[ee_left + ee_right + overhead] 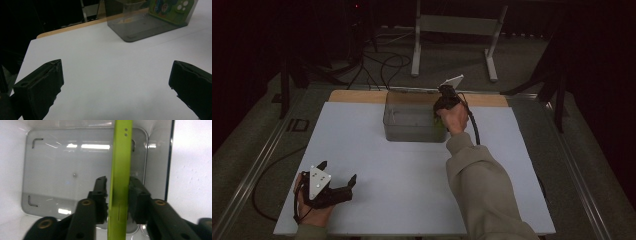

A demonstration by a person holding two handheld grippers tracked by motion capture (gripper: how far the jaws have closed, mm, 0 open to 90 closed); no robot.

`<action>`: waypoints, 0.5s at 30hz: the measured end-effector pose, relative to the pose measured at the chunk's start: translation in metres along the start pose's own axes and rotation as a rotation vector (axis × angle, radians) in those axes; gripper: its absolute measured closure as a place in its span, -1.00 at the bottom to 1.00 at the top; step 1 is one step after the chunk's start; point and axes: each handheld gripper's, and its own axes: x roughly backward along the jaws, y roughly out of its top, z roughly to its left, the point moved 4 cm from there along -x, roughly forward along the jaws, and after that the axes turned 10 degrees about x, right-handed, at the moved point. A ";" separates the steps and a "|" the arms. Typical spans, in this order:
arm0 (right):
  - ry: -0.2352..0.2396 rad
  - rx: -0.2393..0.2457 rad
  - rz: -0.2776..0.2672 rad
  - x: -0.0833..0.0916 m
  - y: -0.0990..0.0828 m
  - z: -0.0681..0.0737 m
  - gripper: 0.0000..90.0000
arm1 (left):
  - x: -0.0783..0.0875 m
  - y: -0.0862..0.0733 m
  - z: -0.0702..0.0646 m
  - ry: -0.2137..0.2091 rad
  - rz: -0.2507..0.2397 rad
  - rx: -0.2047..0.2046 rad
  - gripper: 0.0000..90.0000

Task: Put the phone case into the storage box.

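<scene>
A flat lime-green case (121, 157) stands on edge inside a smoky clear bin (412, 131), at the bin's right end. My right gripper (117, 182) reaches down into the bin from above and is shut on the case, one jaw against each broad face. From the left gripper view, the case (172, 10) shows a colourful printed face through the bin wall (140, 27). In the high view the right gripper (445, 100) sits over the bin's right end. My left gripper (338, 171) rests at the front left of the white board, open with nothing between its fingers (40, 85).
The bin stands at the back middle of a white board (412, 185) laid on a wooden tabletop (357, 96). Behind the table are a metal stand (454, 30) and cables on the floor (382, 62). The right forearm (482, 185) crosses the board's right half.
</scene>
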 end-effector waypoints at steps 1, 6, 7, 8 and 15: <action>-0.015 0.015 -0.007 0.001 0.000 0.001 0.46 | 0.000 0.000 0.000 0.000 0.000 0.000 -0.99; -0.052 0.080 -0.020 0.007 -0.001 0.003 0.38 | 0.000 0.000 -0.001 -0.002 0.002 -0.004 -0.99; -0.052 0.085 -0.022 0.008 -0.001 0.004 0.36 | 0.000 0.000 -0.001 -0.002 0.002 -0.005 -0.99; -0.053 0.091 -0.029 0.009 -0.001 0.005 0.34 | 0.000 0.000 -0.001 -0.001 0.003 -0.006 -0.99; -0.069 0.130 -0.078 0.022 -0.001 0.008 0.15 | -0.001 0.000 -0.002 -0.003 0.004 -0.010 -0.99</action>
